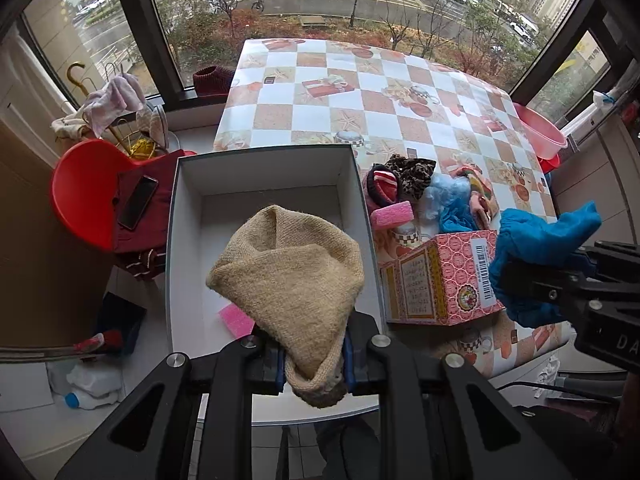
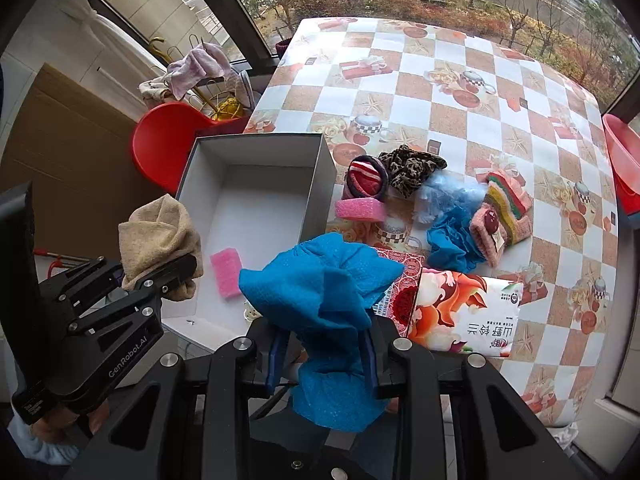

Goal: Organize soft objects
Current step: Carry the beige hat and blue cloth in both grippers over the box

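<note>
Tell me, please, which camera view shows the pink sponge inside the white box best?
The right wrist view: the pink sponge lies fully visible on the white box floor. In the left wrist view, the beige knit cloth hides most of it.

Right hand-held gripper (image 2: 324,364), bottom centre: jaws clamped on a crumpled blue cloth (image 2: 324,296). Left hand-held gripper (image 2: 160,276), lower left: closed on a beige knit cloth (image 2: 158,232), just left of the open white box (image 2: 256,184). Pink sponge (image 2: 226,274) lies on the box floor. Checkered counter (image 2: 460,92) carries a pile of soft items, centre right.
</note>
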A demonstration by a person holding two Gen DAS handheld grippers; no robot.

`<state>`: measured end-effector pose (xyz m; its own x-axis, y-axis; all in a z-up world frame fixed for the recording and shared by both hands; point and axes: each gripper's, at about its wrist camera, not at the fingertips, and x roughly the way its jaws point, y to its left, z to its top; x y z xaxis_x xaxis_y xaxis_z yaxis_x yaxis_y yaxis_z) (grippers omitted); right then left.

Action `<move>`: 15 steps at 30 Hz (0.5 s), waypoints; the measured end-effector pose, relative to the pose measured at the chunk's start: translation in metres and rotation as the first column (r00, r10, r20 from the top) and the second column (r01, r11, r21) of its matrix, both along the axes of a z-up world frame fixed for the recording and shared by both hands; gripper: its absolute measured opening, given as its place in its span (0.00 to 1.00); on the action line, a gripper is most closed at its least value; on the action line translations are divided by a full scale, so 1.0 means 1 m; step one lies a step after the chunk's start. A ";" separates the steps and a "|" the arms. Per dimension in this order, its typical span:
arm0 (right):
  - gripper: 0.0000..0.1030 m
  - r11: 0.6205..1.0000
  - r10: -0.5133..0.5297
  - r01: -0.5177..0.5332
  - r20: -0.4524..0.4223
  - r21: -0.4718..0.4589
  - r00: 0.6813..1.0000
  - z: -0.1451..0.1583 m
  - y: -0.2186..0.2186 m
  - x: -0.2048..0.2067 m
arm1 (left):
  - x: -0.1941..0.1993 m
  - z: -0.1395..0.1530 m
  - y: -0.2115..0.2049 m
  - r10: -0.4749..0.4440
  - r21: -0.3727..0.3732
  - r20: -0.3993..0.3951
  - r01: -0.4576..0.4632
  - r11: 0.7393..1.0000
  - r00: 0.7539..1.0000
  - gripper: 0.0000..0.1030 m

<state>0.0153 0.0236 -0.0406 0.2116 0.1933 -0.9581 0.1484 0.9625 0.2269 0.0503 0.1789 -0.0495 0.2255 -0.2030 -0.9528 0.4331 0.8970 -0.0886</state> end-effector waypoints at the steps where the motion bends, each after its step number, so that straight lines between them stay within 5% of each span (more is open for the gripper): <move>1: 0.32 1.000 0.009 -0.009 -0.002 -0.003 1.000 0.000 0.002 0.001 | 0.001 -0.001 0.002 0.008 -0.001 -0.001 -0.008 1.000 1.000 0.22; 15: 0.32 0.994 0.097 -0.098 -0.026 -0.048 0.995 -0.002 0.028 0.014 | 0.008 -0.014 0.025 0.065 -0.009 -0.020 -0.065 0.998 0.998 0.22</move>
